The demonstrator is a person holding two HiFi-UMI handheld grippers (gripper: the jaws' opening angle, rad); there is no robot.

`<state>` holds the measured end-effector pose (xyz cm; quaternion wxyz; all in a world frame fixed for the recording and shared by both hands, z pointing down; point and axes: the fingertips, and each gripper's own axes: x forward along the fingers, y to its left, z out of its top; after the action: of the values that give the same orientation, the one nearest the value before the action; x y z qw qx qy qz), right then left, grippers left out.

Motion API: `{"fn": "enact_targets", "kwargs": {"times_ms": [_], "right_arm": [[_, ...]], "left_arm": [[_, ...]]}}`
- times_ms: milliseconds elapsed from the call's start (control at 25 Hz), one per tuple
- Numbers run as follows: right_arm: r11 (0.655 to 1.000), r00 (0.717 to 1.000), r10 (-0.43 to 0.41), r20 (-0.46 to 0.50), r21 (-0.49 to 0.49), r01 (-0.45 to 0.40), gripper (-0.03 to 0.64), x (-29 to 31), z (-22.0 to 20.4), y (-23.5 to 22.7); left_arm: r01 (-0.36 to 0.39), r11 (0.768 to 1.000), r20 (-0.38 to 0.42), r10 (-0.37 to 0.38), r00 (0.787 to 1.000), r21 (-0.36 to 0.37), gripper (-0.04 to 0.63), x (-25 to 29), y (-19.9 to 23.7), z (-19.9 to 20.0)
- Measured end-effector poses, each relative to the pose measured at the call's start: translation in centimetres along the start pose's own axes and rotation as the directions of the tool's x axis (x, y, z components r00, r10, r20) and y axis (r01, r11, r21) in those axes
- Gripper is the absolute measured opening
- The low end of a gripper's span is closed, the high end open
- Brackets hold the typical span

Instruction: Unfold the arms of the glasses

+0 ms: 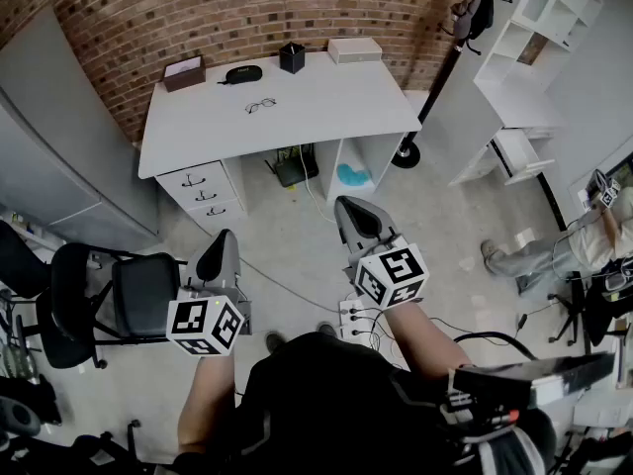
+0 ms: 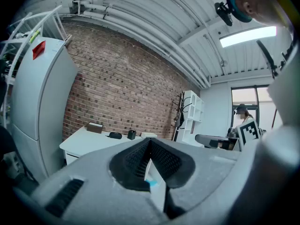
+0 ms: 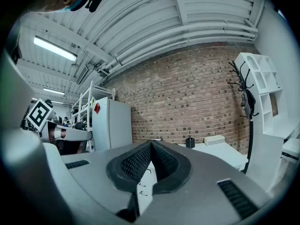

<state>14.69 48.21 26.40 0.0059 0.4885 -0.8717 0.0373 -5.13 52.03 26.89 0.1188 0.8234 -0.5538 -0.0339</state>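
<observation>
A pair of thin-framed glasses (image 1: 260, 105) lies on the white desk (image 1: 326, 102) by the brick wall, far ahead of both grippers. My left gripper (image 1: 220, 246) is held level over the floor, well short of the desk, jaws shut with nothing between them. My right gripper (image 1: 358, 214) is also level and shut, empty, a bit nearer the desk. In the left gripper view the left gripper (image 2: 149, 141) points at the desk (image 2: 89, 142). The right gripper (image 3: 151, 144) faces the desk (image 3: 225, 153) in its own view; the glasses are too small to make out in either gripper view.
On the desk's back edge stand a brown box (image 1: 184, 72), a black glasses case (image 1: 243, 73), a black pen cup (image 1: 292, 57) and a white box (image 1: 354, 49). Black chairs (image 1: 109, 300) stand left; white shelves (image 1: 539, 38) and a seated person (image 1: 584, 240) right.
</observation>
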Motion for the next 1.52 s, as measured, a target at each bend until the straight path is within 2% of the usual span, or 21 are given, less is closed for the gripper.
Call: {"fn": "enact_targets", "kwargs": {"times_ms": [320, 560, 760, 1000, 1200, 1520], "right_arm": [[1.000, 1.000, 0.010, -0.010, -0.003, -0.010, 0.006, 0.9, -0.2, 0.7], [0.997, 0.999, 0.036, 0.014, 0.065, -0.037, 0.006, 0.7, 0.3, 0.6], [0.997, 0.998, 0.051, 0.025, 0.063, -0.053, 0.006, 1.1, 0.2, 1.2], [0.993, 0.998, 0.052, 0.021, 0.104, -0.054, 0.006, 1.7, -0.8, 2.5], [0.998, 0.999, 0.053, -0.005, 0.036, -0.052, 0.006, 3.0, -0.5, 3.9], [1.000, 1.000, 0.019, -0.013, -0.005, -0.019, 0.006, 4.4, -0.9, 6.0]], "left_arm": [[0.019, 1.000, -0.002, -0.019, 1.000, -0.006, 0.007, 0.4, 0.1, -0.4], [0.011, 1.000, 0.002, -0.011, 1.000, -0.001, 0.007, 0.1, -0.2, -0.3], [0.015, 1.000, 0.000, -0.015, 1.000, 0.002, 0.008, -0.1, 0.5, -0.3], [0.020, 1.000, -0.002, -0.020, 1.000, -0.013, 0.008, -0.7, 2.1, -0.6], [0.047, 0.999, 0.004, -0.047, 0.999, -0.007, 0.008, -0.5, 3.4, -0.1], [0.088, 0.996, -0.003, -0.088, 0.996, -0.016, 0.008, -0.3, 6.8, -0.5]]}}
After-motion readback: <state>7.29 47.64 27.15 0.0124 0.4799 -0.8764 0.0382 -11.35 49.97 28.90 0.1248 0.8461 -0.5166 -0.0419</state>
